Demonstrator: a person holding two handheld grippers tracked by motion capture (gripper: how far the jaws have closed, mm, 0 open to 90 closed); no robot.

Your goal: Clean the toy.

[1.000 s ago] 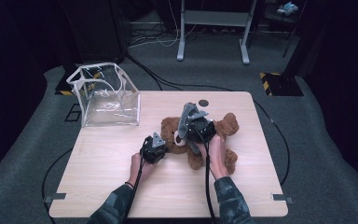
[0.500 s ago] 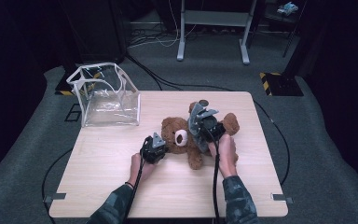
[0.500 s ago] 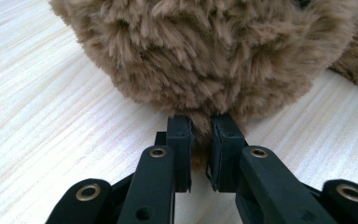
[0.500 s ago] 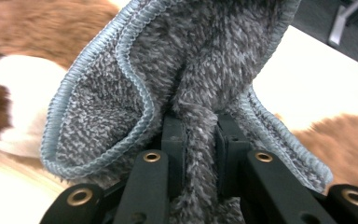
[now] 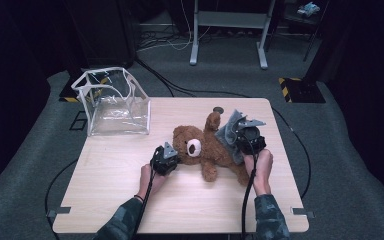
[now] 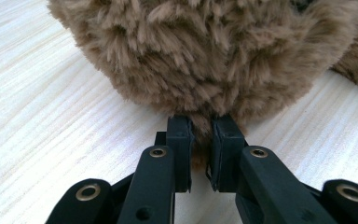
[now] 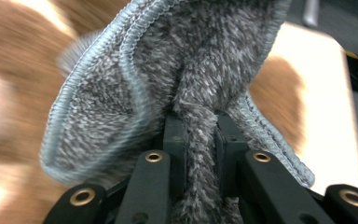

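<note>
Item 1, right gripper: jaws have just been closing and now stand nearly together, pinched on a fold of the grey cloth, which bunches up between the pads in the right gripper view. A second ago this gripper sat over the bear's middle; it is now further right and slightly far, at the bear's right side, with the cloth carried along and lifted off the fur. Judgement: the cloth has been taken up from the bear and is in transit, so the wiping or covering step is either being repositioned or finished

Item 2, left gripper: unmoved, jaws almost shut on a tuft of brown fur at the near-left edge of the teddy bear; the pads bite plush with a narrow gap between them. It serves as an anchor for the toy

Item 3, teddy bear: lying on its back at the table's middle, head toward the left gripper, one limb raised toward the far edge, legs toward the near right. The cloth hangs just right of its body, touching or nearly touching its side

Item 4, table: pale wood

Item 5, clear plastic bag: far left corner, open-topped, well apart from both grippers
</note>
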